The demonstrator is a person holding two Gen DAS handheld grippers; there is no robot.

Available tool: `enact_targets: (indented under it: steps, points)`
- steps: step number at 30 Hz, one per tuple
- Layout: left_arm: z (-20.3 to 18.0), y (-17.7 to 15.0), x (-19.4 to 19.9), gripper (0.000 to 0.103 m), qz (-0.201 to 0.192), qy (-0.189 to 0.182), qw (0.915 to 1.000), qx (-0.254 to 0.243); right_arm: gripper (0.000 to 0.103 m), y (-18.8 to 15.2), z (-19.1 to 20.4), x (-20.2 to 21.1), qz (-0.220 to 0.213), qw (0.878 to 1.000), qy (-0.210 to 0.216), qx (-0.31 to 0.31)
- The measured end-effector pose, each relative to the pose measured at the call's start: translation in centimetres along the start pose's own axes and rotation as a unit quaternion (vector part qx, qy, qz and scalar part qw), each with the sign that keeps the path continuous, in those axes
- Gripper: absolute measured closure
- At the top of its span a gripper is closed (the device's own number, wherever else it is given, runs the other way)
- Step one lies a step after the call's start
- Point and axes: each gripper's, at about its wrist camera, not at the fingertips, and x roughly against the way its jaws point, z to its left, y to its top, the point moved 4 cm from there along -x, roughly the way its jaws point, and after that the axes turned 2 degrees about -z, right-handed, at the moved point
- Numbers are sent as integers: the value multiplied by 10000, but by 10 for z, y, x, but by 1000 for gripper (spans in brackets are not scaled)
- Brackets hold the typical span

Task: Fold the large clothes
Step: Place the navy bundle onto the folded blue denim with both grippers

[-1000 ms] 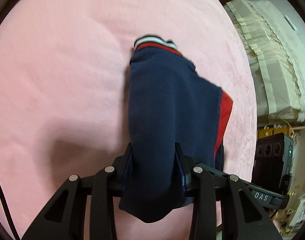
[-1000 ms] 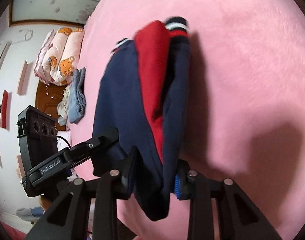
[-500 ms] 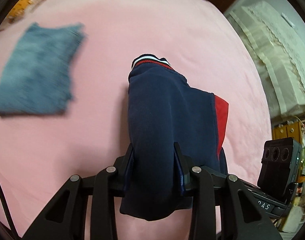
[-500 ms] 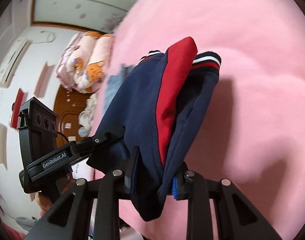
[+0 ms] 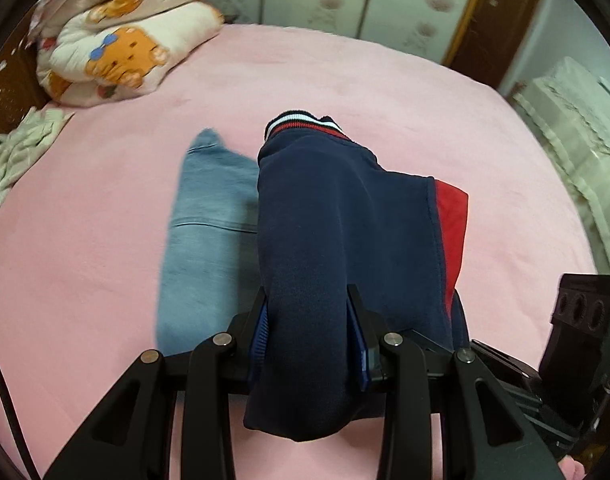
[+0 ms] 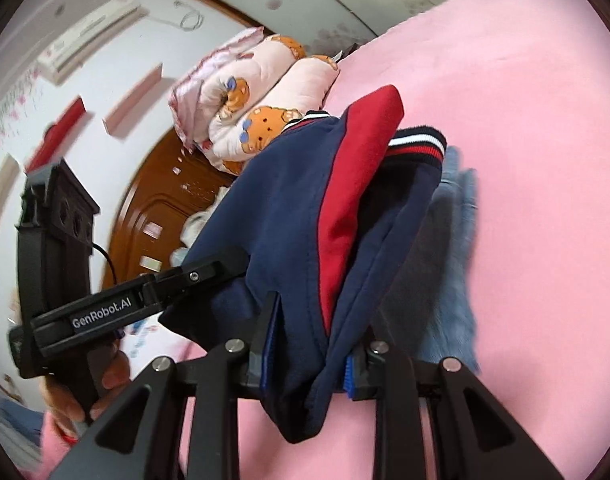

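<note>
A folded navy garment (image 5: 325, 232) with a red panel and a striped white-and-red cuff hangs lifted above the pink bed (image 5: 105, 208). My left gripper (image 5: 308, 328) is shut on one end of its bundled edge. In the right wrist view the same navy garment (image 6: 289, 216) is pinched by my right gripper (image 6: 311, 344), shut on the other end. The left gripper's body (image 6: 121, 300) shows at that view's left, a hand beneath it. A folded blue-grey garment (image 5: 209, 220) lies flat on the bed under the carried one, also visible as the blue-grey garment (image 6: 453, 264).
A rolled quilt (image 5: 117, 44) with cartoon bears sits at the bed's far corner, beside a crumpled pale cloth (image 5: 17, 156). A wooden headboard (image 6: 161, 208) and white wall lie past the bed. Lace-covered furniture (image 5: 577, 128) stands to the right.
Both grippers carried the navy garment across the bed, tilting upward. The blue-grey folded garment came into view and now lies beneath it; the quilt and walls appeared.
</note>
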Motion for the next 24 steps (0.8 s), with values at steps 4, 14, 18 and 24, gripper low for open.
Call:
enact_targets:
  steps: [4,14,18,24]
  points:
    - [38,-13,-45,71,75,249,9996,62,78,-8,-8,-57,110,9995,-264,154]
    - [63,-52,-60,62,-221,-83,9962,834,65,-27,-20,-84,667,9939,-842,245]
    - [40,-78,-31,39,-295,504,9948,840,63,-31,-23,-49,557,9927,-1067,32]
    - [-10,-167,-1,32,-147,955,9890,1119,55,-81,-48,41,257,9841,-1759,-10]
